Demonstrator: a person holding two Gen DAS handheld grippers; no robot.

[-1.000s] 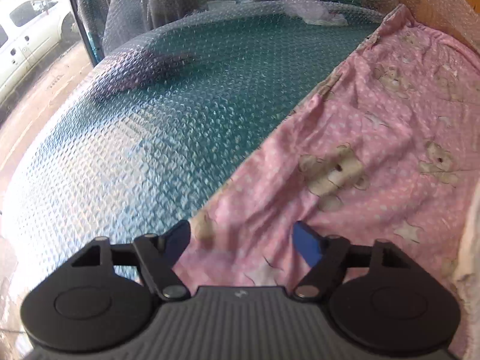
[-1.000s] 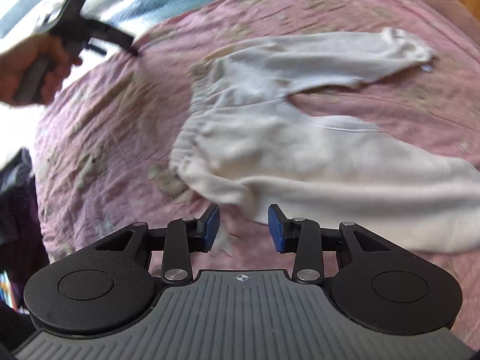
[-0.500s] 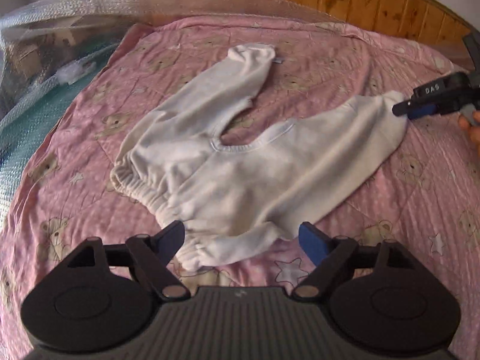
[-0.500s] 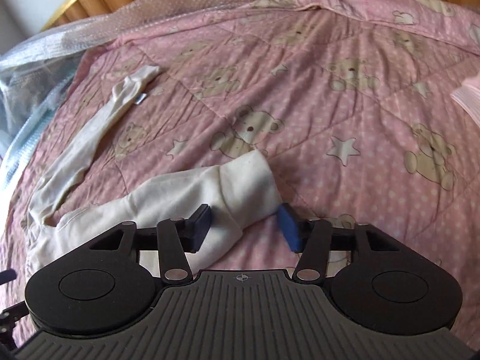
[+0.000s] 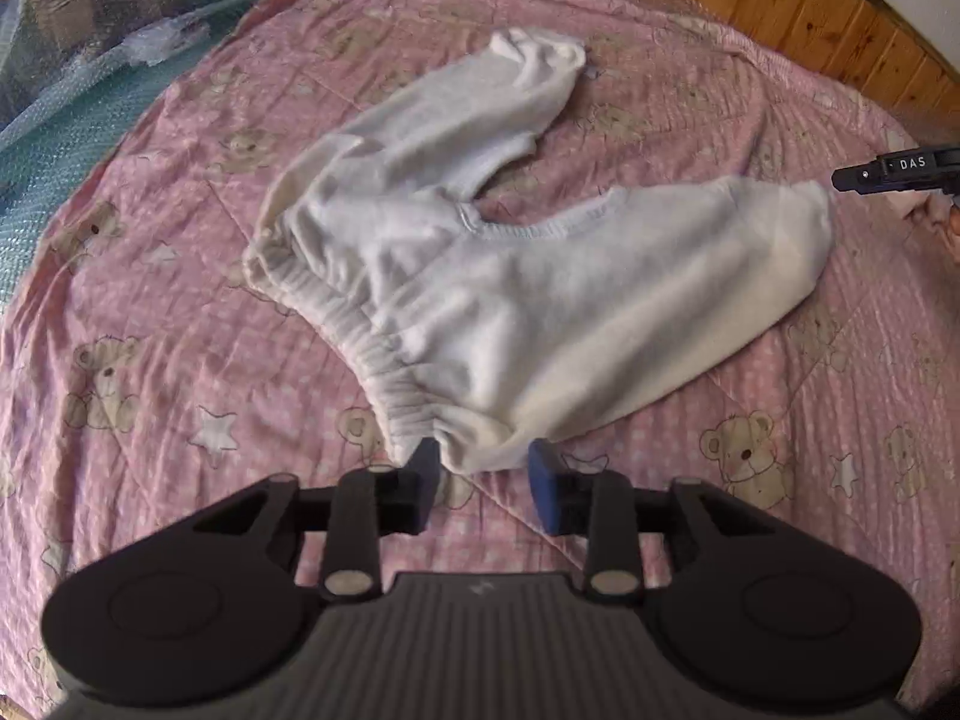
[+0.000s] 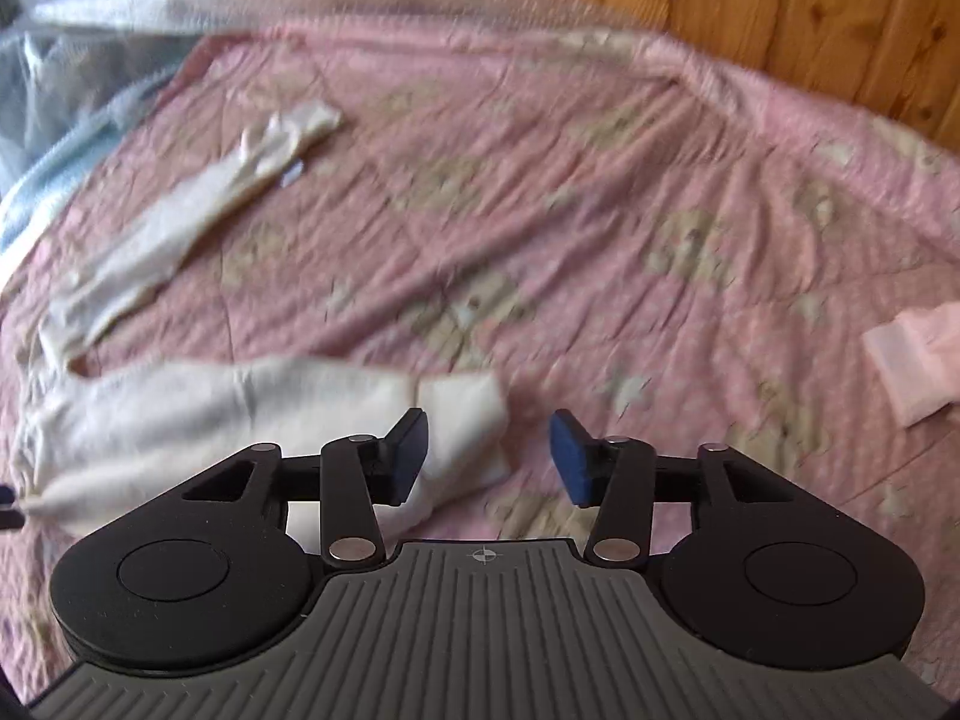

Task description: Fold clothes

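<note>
White trousers (image 5: 528,300) lie spread on a pink quilt (image 5: 180,360) printed with teddy bears and stars, their two legs splayed apart in a V and the elastic waistband bunched at the near end. The left gripper (image 5: 483,480) hangs just over that waistband corner, its blue-padded jaws closing, with the corner of the cloth reaching in between them; the pads do not look to be pressing on it. The right gripper (image 6: 489,456) is at the far end of the nearer trouser leg, jaws opening, and the cuff lies against the left-hand finger and partly in the gap (loose, as far as I can see, not pinched). From the left wrist view, the tip of the right gripper shows just beside that cuff at the picture's right edge. The other leg stretches away toward the top of the bed, a small tag by its cuff. Bubble wrap (image 5: 72,120) covers the surface beside the quilt, and wooden panelling (image 6: 780,18) runs behind. A pale pink folded thing (image 6: 918,360) sits on the quilt well to the right.
</note>
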